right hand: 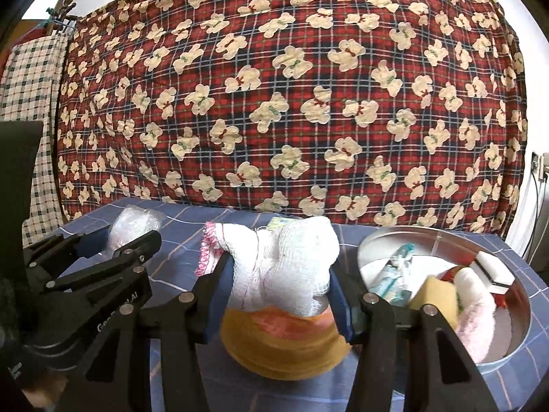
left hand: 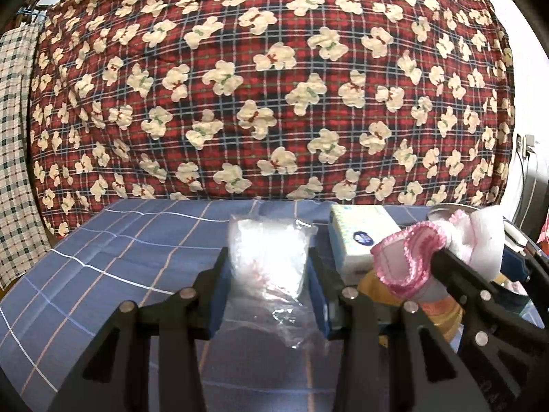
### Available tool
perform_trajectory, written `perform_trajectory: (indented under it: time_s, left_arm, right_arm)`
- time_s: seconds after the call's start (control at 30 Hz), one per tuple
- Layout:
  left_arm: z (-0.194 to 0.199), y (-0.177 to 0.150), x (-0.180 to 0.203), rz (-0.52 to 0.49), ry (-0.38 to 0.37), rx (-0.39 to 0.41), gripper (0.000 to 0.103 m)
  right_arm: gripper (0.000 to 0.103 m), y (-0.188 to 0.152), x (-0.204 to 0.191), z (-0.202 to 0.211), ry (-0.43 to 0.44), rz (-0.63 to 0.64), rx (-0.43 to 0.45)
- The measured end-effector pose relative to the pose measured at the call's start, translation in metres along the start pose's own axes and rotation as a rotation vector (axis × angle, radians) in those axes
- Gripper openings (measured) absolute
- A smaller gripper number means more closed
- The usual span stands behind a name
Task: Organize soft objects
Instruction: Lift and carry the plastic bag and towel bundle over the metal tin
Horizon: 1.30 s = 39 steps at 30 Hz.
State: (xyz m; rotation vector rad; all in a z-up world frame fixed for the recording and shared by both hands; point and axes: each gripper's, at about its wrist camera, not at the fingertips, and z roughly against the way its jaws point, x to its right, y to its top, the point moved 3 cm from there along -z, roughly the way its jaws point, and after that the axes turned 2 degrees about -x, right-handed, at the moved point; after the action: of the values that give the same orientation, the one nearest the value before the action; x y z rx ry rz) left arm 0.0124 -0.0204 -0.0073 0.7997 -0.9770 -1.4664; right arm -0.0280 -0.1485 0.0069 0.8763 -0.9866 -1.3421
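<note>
Plastic bag [left hand: 271, 254], white cloth [right hand: 284, 267], blue tablecloth [left hand: 103, 250]

A large red plaid quilt [left hand: 267, 79] printed with cream teddy bears hung across the back, filling most of both views. To its left hung a cream cloth [left hand: 13, 158] with a dark green check, beneath what looked like metal clips or hangers [right hand: 63, 13]. The surface [left hand: 113, 250] in front was covered by a blue cloth crossed with thin white and pink lines. At the right edge stood a white wall [right hand: 535, 213] carrying a socket [right hand: 539, 166], with dark cables trailing down from it. Bright light washed the upper corners.
</note>
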Motion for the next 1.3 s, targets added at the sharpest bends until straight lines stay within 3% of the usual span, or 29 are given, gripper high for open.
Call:
perform_trajectory:
  time_s: [1.3]
  left_arm:
    - [0.001,-0.003,0.095,-0.086,-0.130,-0.026,0.041]
  right_arm:
    - [0.055,-0.007,0.090,0.031,-0.152,0.011,0.084]
